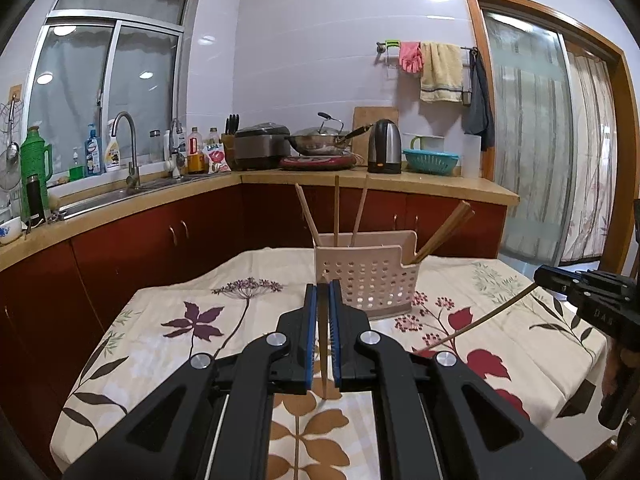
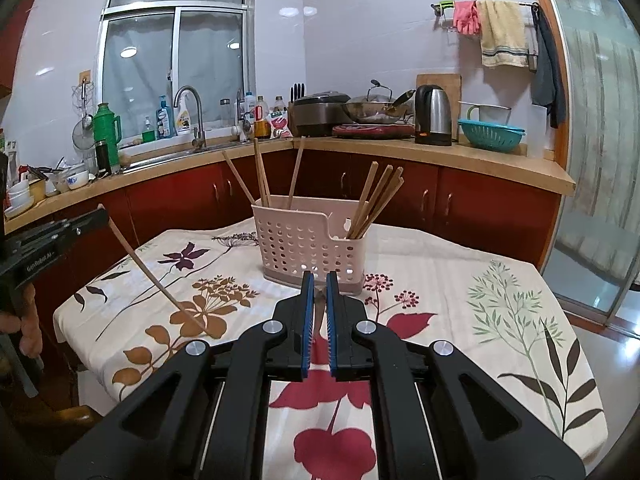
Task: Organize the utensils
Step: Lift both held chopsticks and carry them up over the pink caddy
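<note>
A pink perforated utensil holder (image 1: 370, 280) stands on the floral tablecloth, with several wooden chopsticks (image 1: 337, 210) upright in its compartments; it also shows in the right wrist view (image 2: 310, 246). My left gripper (image 1: 323, 292) is shut on a chopstick (image 1: 323, 356) that hangs down between its pads, just in front of the holder. That chopstick (image 2: 154, 278) slants down to the cloth in the right wrist view. My right gripper (image 2: 318, 280) is shut on a chopstick, seen in the left wrist view as a thin stick (image 1: 480, 322) slanting down from it.
The table (image 2: 500, 300) is covered by a floral cloth. Behind it runs an L-shaped kitchen counter (image 1: 360, 178) with sink, kettle (image 1: 384, 146), wok and a teal colander. A glass sliding door (image 1: 540, 140) is on the right.
</note>
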Demonstrator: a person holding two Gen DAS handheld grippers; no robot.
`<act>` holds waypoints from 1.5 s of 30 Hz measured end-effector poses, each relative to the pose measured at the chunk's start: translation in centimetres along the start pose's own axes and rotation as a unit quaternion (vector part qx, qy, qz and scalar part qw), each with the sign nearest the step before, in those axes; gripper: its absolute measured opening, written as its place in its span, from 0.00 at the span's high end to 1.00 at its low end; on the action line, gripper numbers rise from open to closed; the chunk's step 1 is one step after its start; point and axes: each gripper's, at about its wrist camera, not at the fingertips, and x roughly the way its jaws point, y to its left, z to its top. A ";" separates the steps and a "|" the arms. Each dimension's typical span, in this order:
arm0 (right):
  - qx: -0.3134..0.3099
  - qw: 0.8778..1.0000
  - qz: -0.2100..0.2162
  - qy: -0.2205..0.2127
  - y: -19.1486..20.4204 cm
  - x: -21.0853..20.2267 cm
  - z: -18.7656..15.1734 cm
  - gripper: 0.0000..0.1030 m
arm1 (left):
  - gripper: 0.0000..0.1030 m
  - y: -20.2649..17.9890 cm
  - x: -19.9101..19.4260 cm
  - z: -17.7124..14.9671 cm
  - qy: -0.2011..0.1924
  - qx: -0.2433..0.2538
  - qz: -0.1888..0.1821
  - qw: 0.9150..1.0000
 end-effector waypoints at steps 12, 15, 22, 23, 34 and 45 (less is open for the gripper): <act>0.002 0.999 0.002 -0.032 0.3 2.7 2.5 0.94 | 0.93 0.4 1.9 1.5 -0.019 -0.002 0.001 1.000; 0.006 0.999 0.001 -0.039 0.1 3.2 2.8 0.94 | 0.93 0.4 2.4 2.0 -0.023 -0.001 -0.002 1.000; 0.012 0.999 -0.001 -0.041 -0.2 4.0 3.4 0.94 | 0.93 0.7 3.4 3.0 -0.028 -0.003 -0.008 1.000; 0.014 0.999 0.000 -0.041 -0.3 4.1 3.6 0.94 | 0.93 0.7 3.6 3.1 -0.029 -0.004 -0.009 1.000; 0.010 0.997 0.015 -0.077 -0.2 3.2 7.0 0.94 | 0.93 0.4 3.7 6.8 -0.067 -0.007 -0.035 0.997; -0.009 0.989 0.015 -0.150 -0.9 2.5 12.5 0.94 | 0.93 -1.1 4.7 11.9 -0.136 0.016 -0.047 0.989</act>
